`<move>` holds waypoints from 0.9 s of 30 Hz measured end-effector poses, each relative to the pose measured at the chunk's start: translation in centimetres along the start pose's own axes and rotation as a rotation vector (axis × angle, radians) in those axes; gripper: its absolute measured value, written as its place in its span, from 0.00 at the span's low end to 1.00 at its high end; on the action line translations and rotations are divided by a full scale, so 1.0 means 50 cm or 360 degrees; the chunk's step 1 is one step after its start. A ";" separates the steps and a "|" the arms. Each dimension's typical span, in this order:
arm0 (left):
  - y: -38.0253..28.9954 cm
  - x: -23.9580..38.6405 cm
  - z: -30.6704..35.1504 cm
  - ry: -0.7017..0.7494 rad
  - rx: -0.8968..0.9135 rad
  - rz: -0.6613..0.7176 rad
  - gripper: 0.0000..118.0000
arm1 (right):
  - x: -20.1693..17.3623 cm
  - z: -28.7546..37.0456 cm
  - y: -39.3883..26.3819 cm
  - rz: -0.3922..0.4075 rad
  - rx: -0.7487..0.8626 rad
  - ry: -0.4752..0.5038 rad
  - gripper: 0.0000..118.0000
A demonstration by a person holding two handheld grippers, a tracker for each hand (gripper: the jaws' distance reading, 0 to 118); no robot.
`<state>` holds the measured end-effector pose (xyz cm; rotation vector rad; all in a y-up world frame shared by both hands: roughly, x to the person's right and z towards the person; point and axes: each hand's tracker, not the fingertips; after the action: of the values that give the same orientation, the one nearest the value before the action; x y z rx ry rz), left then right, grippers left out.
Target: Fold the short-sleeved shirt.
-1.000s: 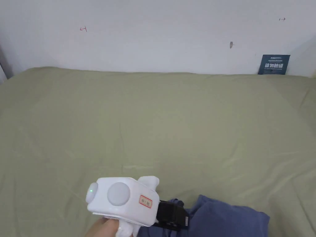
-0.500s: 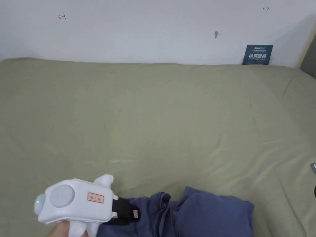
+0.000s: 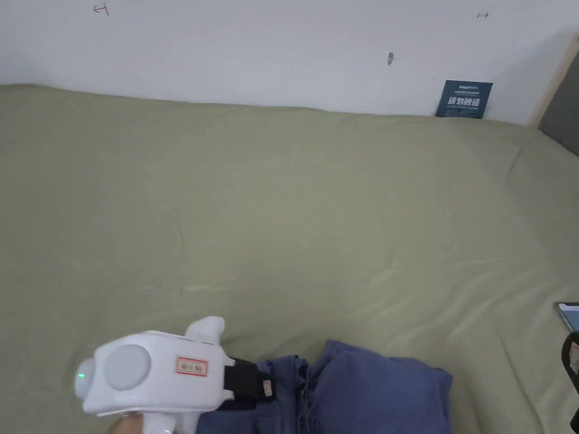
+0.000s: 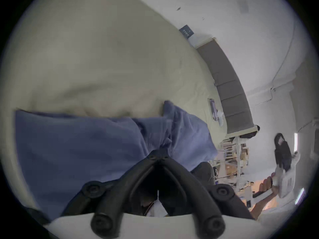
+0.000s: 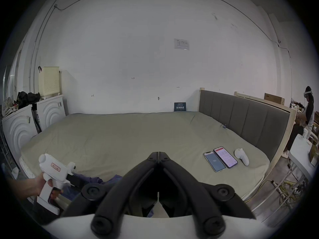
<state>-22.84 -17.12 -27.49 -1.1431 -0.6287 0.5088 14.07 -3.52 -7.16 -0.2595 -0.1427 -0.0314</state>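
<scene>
In the head view, my left gripper [image 3: 266, 389] sits at the lower left of the frame, a white pistol-shaped body with black jaws pointing right. Its tips rest on the blue short-sleeved shirt [image 3: 362, 395], which lies crumpled at the bottom centre of the frame on the olive-green bed sheet [image 3: 294, 215]. In the left gripper view, the two black jaws meet at their tips in the lower middle of the frame, pressed together with a bunched fold of the shirt [image 4: 77, 148] gathered right at the point where they close, so they appear to be pinching the fabric. The shirt spreads across the left and centre of that frame, heaped in loose folds.

In the right gripper view, my right gripper [image 5: 158, 154] shows in the lower centre, its jaws pressed together at the tips with nothing between them, held above the sheet [image 5: 120, 135] and apart from the shirt [image 5: 93, 180], which shows as a small blue heap at the lower left, beside the left gripper [image 5: 76, 179] and the hand [image 5: 41, 182] holding it.

At the right of that frame, two phones [image 5: 220, 160] lie side by side on the sheet, with a white controller [image 5: 241, 156] just beside them. A grey padded headboard [image 5: 245, 120] runs along the right side. A small dark sign [image 3: 463, 99] leans against the white wall [image 3: 271, 51] at the upper right of the head view. Another person [image 5: 309, 108] stands at the far right edge of the right gripper view.
</scene>
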 end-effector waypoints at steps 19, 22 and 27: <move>-0.011 -0.276 0.079 -0.0190 0.0007 0.0384 0.96 | -0.065 -0.013 -0.001 0.0014 -0.0045 0.0141 0.00; 0.005 -0.275 0.067 -0.0325 0.0021 0.0418 0.93 | -0.059 -0.011 -0.003 0.0031 -0.0054 0.0108 0.00; -0.018 -0.231 0.047 -0.0035 -0.0012 0.0377 0.14 | -0.050 -0.014 -0.006 -0.0009 -0.0069 0.0096 0.00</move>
<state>-32.76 -23.48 -28.26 -1.2278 -0.5170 0.7225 11.66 -3.97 -8.12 -0.3012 -0.0828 -0.0478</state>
